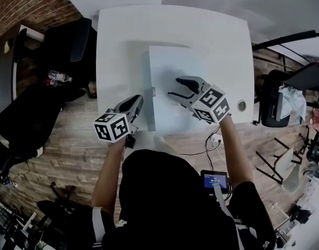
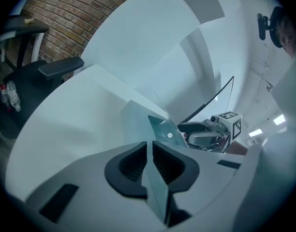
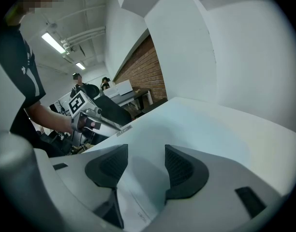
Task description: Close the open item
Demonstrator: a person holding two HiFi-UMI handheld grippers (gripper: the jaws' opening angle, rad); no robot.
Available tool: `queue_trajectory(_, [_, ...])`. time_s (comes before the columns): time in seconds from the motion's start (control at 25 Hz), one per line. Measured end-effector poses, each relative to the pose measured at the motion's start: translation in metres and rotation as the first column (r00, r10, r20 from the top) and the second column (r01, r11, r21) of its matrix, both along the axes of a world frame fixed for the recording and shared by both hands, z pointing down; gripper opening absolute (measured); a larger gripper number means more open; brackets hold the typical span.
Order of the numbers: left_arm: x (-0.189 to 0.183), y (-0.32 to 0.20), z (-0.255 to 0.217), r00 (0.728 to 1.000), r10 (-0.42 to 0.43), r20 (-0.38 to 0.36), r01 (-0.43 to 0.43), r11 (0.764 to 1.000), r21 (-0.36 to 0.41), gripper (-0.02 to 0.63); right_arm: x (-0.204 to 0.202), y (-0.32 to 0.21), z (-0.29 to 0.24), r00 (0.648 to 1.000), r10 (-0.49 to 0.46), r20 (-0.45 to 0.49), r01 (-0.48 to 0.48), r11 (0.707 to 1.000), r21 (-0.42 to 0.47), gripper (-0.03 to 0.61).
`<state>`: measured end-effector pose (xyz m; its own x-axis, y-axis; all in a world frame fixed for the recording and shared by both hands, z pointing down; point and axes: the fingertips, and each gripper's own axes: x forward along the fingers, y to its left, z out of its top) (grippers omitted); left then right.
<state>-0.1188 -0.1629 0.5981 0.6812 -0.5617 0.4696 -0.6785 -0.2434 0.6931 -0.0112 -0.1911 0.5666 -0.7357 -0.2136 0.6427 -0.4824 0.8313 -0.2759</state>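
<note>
A flat white case (image 1: 175, 66) lies on the white table (image 1: 123, 35), with a small metal clasp (image 1: 153, 91) on its left side. My left gripper (image 1: 137, 103) is at the case's left edge, shut on a thin side flap (image 2: 162, 129) that carries a round snap; the flap runs edge-on between the jaws of the left gripper (image 2: 149, 151). My right gripper (image 1: 174, 87) stands open just over the case's top panel, with nothing clamped. In the right gripper view the open right gripper (image 3: 145, 161) hovers over the white lid (image 3: 196, 124), and the left gripper (image 3: 85, 117) shows beyond it.
Black office chairs (image 1: 60, 51) stand left of the table and another chair (image 1: 284, 87) stands on the right. A round cable grommet (image 1: 242, 105) sits near the table's right front corner. Cables (image 1: 211, 139) lie on the wooden floor by the person's body.
</note>
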Motion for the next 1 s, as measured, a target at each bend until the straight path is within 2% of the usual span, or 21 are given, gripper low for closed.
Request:
queue_trajectory(0.12, [0.001, -0.001, 0.002, 1.0, 0.014, -0.018, -0.014, 1.0, -0.011, 0.091, -0.003, 0.0, 0.003, 1.0, -0.004, -0.003, 0.004, 1.0, -0.005, 0.25])
queue_trajectory(0.36, [0.003, -0.005, 0.005, 0.999, 0.019, -0.047, -0.021, 0.999, -0.034, 0.134, -0.005, 0.0, 0.01, 1.0, -0.005, -0.008, 0.005, 1.0, -0.011, 0.25])
queue_trajectory(0.48, [0.003, -0.006, 0.009, 0.999, 0.019, -0.038, -0.021, 0.999, -0.041, 0.158, -0.006, 0.001, 0.014, 1.0, -0.013, -0.018, 0.012, 1.0, -0.013, 0.25])
queue_trajectory(0.72, [0.006, -0.01, 0.012, 0.996, 0.018, -0.087, -0.023, 0.998, -0.065, 0.189, -0.01, 0.001, 0.02, 0.999, -0.03, -0.035, 0.03, 0.999, -0.013, 0.25])
queue_trajectory(1.0, [0.009, -0.016, 0.01, 0.993, 0.012, -0.116, -0.022, 0.997, -0.078, 0.195, -0.009, -0.002, 0.021, 1.0, -0.022, -0.021, 0.022, 1.0, -0.018, 0.25])
